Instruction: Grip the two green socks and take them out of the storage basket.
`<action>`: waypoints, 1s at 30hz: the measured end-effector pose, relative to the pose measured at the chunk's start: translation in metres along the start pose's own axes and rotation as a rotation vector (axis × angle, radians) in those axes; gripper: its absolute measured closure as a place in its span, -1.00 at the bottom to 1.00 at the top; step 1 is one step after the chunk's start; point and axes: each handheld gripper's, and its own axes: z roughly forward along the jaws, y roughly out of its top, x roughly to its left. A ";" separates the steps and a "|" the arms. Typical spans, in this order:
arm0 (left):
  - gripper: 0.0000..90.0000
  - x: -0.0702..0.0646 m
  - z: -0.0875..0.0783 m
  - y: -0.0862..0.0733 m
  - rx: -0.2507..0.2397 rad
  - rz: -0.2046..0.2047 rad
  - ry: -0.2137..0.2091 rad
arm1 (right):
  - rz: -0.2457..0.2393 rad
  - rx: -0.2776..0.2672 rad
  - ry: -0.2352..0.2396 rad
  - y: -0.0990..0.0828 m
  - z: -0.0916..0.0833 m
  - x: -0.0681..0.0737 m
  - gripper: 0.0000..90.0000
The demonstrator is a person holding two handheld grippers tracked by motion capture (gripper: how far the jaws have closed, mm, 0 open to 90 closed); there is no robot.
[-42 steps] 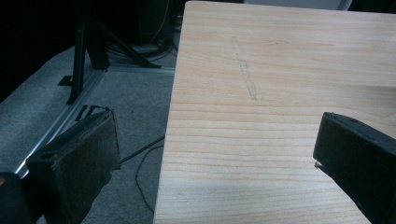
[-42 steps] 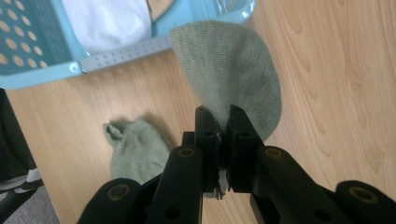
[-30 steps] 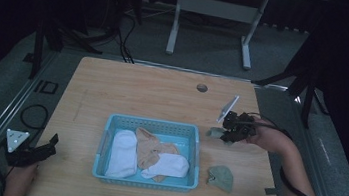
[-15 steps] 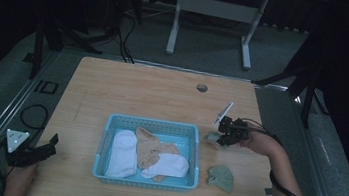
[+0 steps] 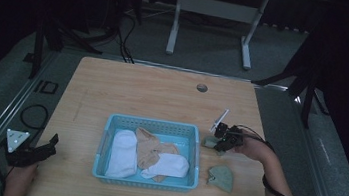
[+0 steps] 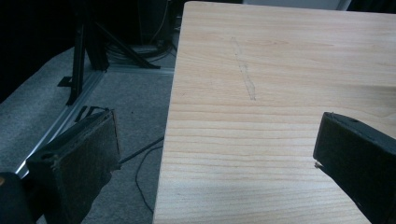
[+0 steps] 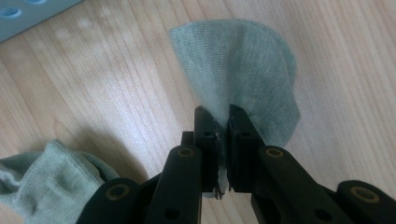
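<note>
My right gripper [image 5: 218, 142] [image 7: 223, 114] is shut on a thin green sock [image 5: 209, 141] [image 7: 243, 70], just right of the blue basket [image 5: 152, 122]. The sock hangs from the jaws and fans out onto the wooden table. A second green sock [image 5: 221, 177] [image 7: 42, 186] lies bunched on the table nearer the front edge. My left gripper [image 5: 48, 147] [image 6: 215, 158] rests at the table's front left corner, its jaws wide apart with nothing between them.
The basket holds a white sock [image 5: 123, 152], a tan sock [image 5: 148, 148] and another white sock [image 5: 170, 165]. A round hole [image 5: 202, 88] sits in the table's far side. Cables and frame rails run along the floor at the left [image 6: 93, 70].
My right gripper has come down toward the table with the green sock and drifted slightly toward the basket. The left gripper has stayed in place.
</note>
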 end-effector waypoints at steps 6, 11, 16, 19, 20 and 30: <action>-0.98 0.000 0.000 0.000 0.001 0.000 -0.001 | -0.004 0.013 0.014 -0.001 -0.002 0.004 0.58; -0.98 0.000 0.000 0.000 0.000 0.001 0.000 | -0.001 -0.021 -0.003 -0.001 -0.017 0.006 0.48; -0.98 0.000 0.000 0.000 0.001 0.000 0.001 | 0.011 -0.043 -0.011 -0.002 -0.022 0.008 0.37; -0.98 0.000 0.000 0.000 0.000 0.000 0.001 | 0.022 -0.055 -0.015 -0.005 -0.024 0.008 0.28; -0.98 0.000 0.000 0.000 0.000 0.001 0.001 | 0.027 -0.056 -0.017 -0.007 -0.024 0.008 0.25; -0.98 0.000 0.000 0.000 0.001 0.001 0.003 | 0.126 -0.118 -0.031 -0.030 -0.031 0.001 -0.21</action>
